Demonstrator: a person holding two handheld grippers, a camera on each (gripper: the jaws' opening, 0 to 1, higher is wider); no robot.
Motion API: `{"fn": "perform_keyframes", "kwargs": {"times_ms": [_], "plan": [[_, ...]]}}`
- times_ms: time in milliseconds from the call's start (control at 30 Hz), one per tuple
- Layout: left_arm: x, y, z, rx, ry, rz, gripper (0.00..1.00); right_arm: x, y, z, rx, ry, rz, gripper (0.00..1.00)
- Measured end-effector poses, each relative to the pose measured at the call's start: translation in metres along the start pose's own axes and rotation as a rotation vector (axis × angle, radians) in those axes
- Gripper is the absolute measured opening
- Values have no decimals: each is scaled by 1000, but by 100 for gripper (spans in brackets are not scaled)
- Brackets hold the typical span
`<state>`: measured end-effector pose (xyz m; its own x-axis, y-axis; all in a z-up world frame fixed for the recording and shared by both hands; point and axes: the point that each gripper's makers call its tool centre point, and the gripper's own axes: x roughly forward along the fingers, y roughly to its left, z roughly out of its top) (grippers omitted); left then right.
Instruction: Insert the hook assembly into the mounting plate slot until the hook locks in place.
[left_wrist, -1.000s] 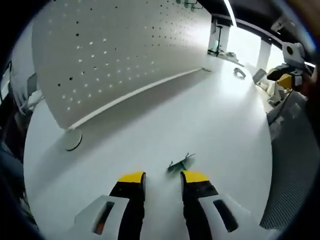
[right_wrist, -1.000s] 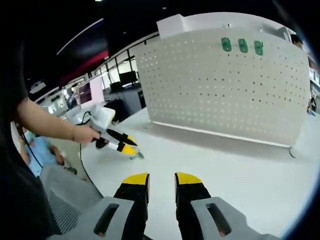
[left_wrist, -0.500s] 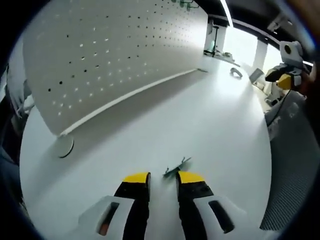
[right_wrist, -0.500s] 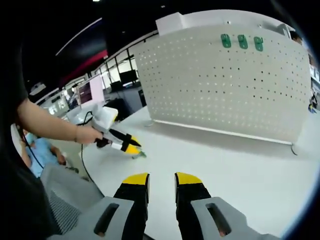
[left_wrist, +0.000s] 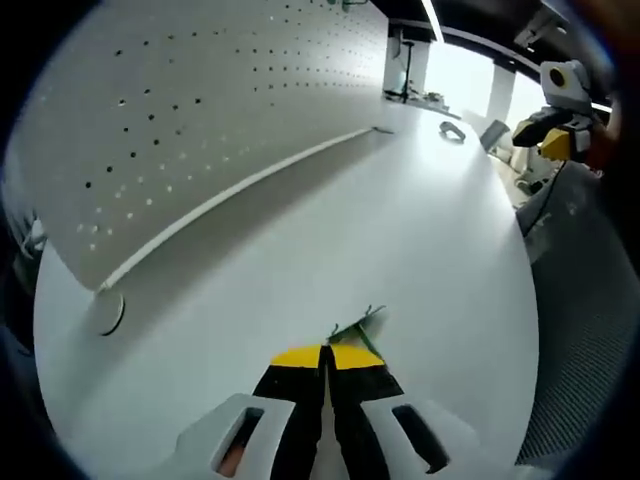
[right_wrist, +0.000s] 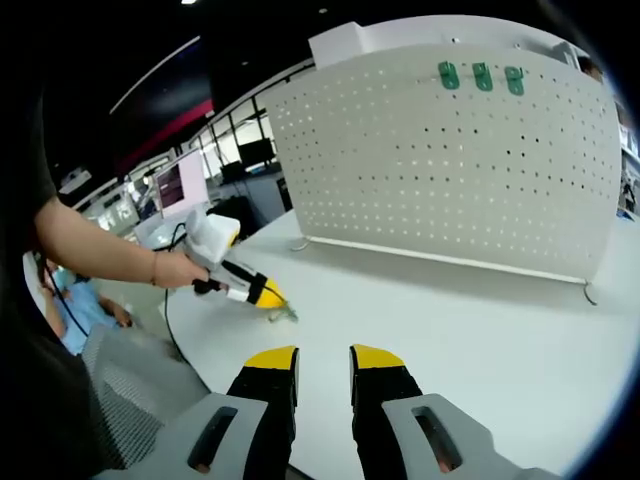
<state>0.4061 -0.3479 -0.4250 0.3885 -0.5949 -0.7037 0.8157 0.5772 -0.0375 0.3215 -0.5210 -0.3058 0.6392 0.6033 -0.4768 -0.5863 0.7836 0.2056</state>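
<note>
On the white table (left_wrist: 420, 250), no writing reads; the left gripper (left_wrist: 326, 352) pinches a thin green hook assembly (left_wrist: 357, 327), while the right gripper (right_wrist: 324, 356) gapes empty.

The left tool (left_wrist: 326, 356) now has its yellow tips pressed together — a second ago a clear gap stood between them, narrower half a second ago. The small green hook (left_wrist: 356, 328), which lay on the tabletop (left_wrist: 420, 230) just ahead of the right-hand tip, now sticks out from between the closed tips. In the right gripper view that tool (right_wrist: 270, 296) sits lower and nearer — tipped down onto the hook.
</note>
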Motion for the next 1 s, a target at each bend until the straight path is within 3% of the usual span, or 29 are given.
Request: {"fn": "perform_keyframes", "kwargs": {"times_ms": [67,167,300,433,700,1000], "plan": [[1,0,-1,68,25,3,6,0,0,0,1,0,0,19],[1,-2,1,130,28,14,23,-1,-2,0,7,-1,-4,19],[2,-6,1,162,41,-23,14,0,-2,-4,17,6,-1,19],[4,-7,5,188,32,-18,24,2,0,-5,22,8,3,19],[8,-20,10,279,49,-54,14,3,0,-6,33,12,7,19],[12,-22,11,270,62,-66,4,4,0,-7,42,16,9,19]]}}
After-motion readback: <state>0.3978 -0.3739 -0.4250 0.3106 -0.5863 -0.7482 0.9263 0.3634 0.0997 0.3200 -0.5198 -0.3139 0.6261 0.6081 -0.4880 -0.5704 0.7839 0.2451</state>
